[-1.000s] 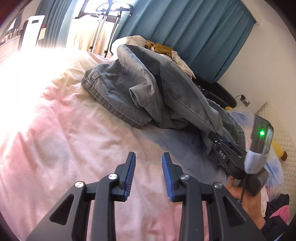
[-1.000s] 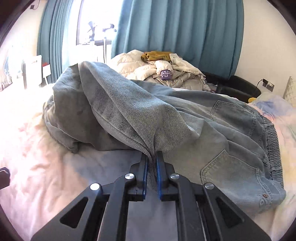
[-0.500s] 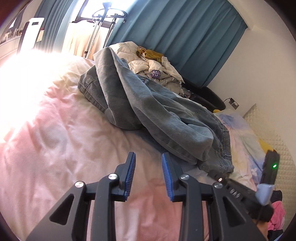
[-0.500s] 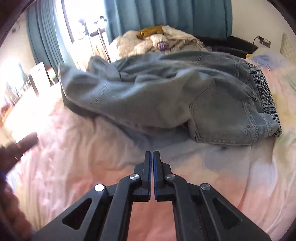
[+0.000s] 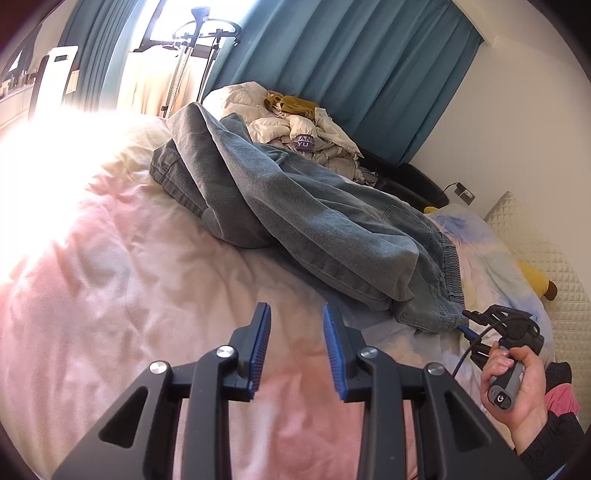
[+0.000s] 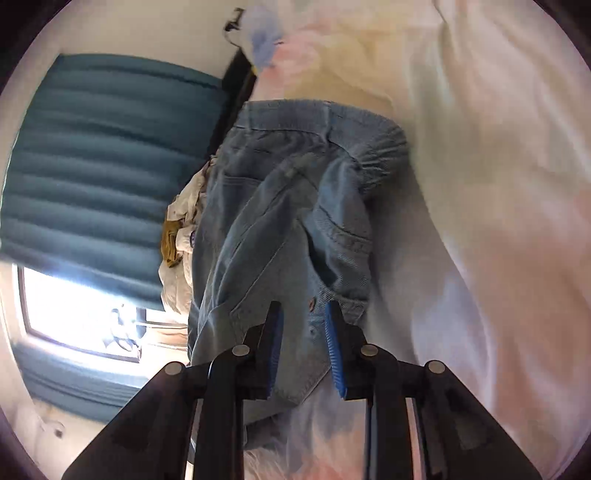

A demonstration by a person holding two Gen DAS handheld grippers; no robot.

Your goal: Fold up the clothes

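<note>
Opening right gripper (image 6: 303, 347) jaws at jeans (image 5: 314, 221) waistband corner, near right on bed (image 5: 110, 295); left gripper (image 5: 295, 350) jaws apart, empty. I judge fold barely begun; legs bunched far left.

Teal curtains (image 5: 351, 77) across white wall (image 5: 517, 122); sunlit window (image 5: 173, 22) glaring; pink-white bed (image 5: 110, 277); black chair (image 5: 413, 181) in corner.

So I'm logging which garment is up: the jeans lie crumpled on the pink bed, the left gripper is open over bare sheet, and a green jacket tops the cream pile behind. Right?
Nearly. The left gripper is open over the bed, and the jeans lie crumpled, but the garment on the cream pile is mustard yellow, not green, as the left wrist view shows.
</note>
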